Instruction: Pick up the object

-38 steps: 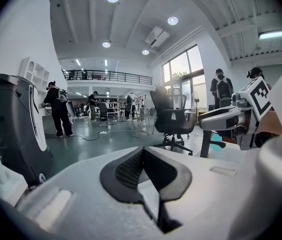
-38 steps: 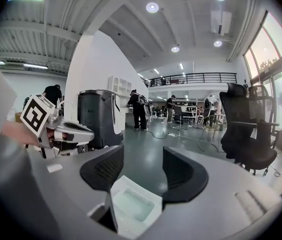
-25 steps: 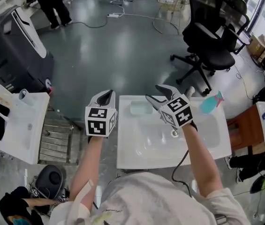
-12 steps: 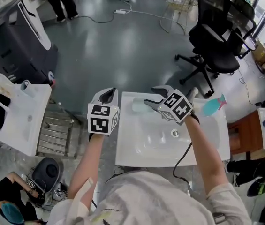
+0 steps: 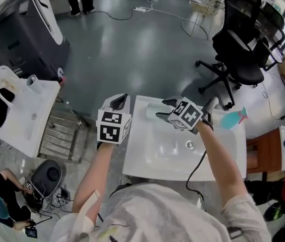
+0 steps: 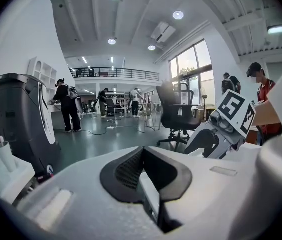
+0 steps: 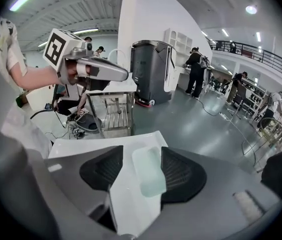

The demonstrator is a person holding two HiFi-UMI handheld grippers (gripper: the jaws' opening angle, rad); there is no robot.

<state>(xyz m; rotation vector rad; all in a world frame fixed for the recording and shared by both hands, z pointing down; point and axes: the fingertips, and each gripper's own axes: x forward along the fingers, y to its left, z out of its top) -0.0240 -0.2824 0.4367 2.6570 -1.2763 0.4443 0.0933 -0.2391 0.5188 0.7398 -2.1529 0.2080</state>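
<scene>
A pale green soap bar (image 5: 153, 113) lies on the far left corner of the white sink top (image 5: 137, 158). My right gripper (image 5: 163, 109) hangs open just over it. In the right gripper view the soap bar (image 7: 148, 174) shows in the gap between the two black pads, nearer the right pad (image 7: 180, 176), and I cannot tell whether the pads touch it. My left gripper (image 5: 120, 102) is shut on nothing and hovers off the sink's left edge. In the left gripper view its pads (image 6: 131, 169) meet.
A faucet (image 5: 210, 105) and a teal spray bottle (image 5: 231, 119) stand at the sink's far right. A drain (image 5: 188, 144) sits in the basin. A second white sink (image 5: 23, 117) is at the left, a black office chair (image 5: 243, 59) beyond, a dark machine (image 5: 21, 37) far left.
My right gripper has moved left and down onto the soap bar's corner of the sink. The left gripper has kept its place beside the sink.
</scene>
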